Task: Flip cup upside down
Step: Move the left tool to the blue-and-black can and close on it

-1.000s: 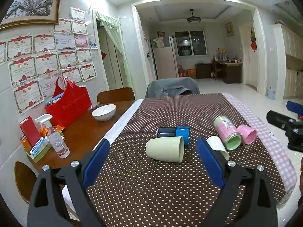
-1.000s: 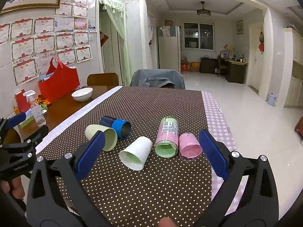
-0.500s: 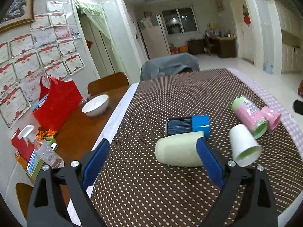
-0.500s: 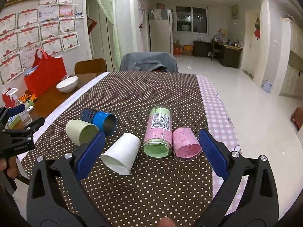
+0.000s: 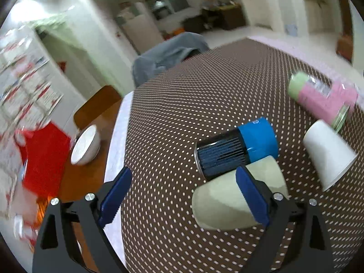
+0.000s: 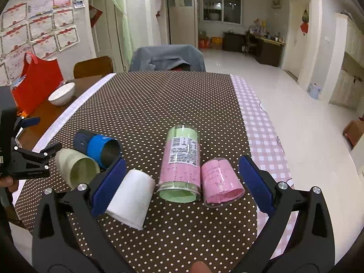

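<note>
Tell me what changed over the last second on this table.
The left gripper moved forward and down toward the pale green cup, which now lies behind its right finger; nothing is gripped yet. The right gripper also closed in on the white cup and pink cups. All five cups stayed lying on their sides on the dotted tablecloth.

A table under a brown dotted cloth [image 6: 159, 104] carries five cups on their sides and a white bowl [image 6: 61, 93].

Left gripper [image 5: 183, 193] now nearer, tilted, seemingly beside the pale green cup [image 5: 229, 202]; right gripper [image 6: 182, 182] closer too.
</note>
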Demonstrator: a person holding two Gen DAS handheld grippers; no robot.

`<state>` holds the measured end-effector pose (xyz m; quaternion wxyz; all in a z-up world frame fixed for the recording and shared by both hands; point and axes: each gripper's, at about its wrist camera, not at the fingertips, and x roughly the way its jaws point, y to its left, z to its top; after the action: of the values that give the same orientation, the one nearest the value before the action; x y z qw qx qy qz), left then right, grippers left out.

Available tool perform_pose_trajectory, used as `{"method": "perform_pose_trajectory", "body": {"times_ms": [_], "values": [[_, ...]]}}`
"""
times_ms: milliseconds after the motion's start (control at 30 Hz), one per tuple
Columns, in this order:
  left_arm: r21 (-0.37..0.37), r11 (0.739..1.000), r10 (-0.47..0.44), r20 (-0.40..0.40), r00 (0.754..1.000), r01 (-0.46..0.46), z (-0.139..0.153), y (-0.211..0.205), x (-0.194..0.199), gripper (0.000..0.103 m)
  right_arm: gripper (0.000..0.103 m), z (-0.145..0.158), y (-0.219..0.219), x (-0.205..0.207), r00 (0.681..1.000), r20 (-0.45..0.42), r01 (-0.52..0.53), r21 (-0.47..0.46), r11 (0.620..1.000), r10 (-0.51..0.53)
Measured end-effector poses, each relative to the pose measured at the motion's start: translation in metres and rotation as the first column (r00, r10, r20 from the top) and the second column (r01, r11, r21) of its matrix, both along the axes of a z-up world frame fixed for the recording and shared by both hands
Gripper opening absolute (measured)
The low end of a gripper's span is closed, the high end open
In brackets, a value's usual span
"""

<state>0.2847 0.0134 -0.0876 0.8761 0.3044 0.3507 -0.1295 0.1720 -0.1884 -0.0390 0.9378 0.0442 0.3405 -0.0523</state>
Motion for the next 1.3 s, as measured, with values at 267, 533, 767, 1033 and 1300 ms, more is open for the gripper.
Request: {"method": "perform_pose_trajectory", "body": {"times_ms": [267,533,767,1033,1300], "values": [[0.103,0.959,-0.251,-0.132,0.959,0.265,-0.015,-0.025,0.027,0.091,0.097,-0.007,-0.011,0.022,0.998,-0.047,0.039,-0.002,0.999,-0.039],[0.118,0.875,-0.419,-0.300,0.857,0.469,-0.013,-0.039,0.058,0.091,0.097,-0.007,-0.021,0.034,0.997,-0.058,0.060,-0.004,0.998,-0.060],[0.142,0.788,-0.493,-0.437,0.752,0.599,-0.034,-0.053,0.076,0.091,0.097,-0.007,-0.022,0.041,0.996,-0.061,0.061,-0.005,0.998,-0.062],[0.087,0.761,-0.526,-0.496,0.691,0.643,-0.040,-0.071,0.092,0.091,0.097,-0.010,-0.024,0.052,0.995,-0.075,0.061,-0.001,0.998,-0.061],[-0.046,0.817,-0.472,-0.626,0.621,0.575,-0.057,-0.074,0.117,0.086,0.097,-0.016,-0.026,0.057,0.995,-0.085,0.054,0.013,0.998,-0.053]]}}
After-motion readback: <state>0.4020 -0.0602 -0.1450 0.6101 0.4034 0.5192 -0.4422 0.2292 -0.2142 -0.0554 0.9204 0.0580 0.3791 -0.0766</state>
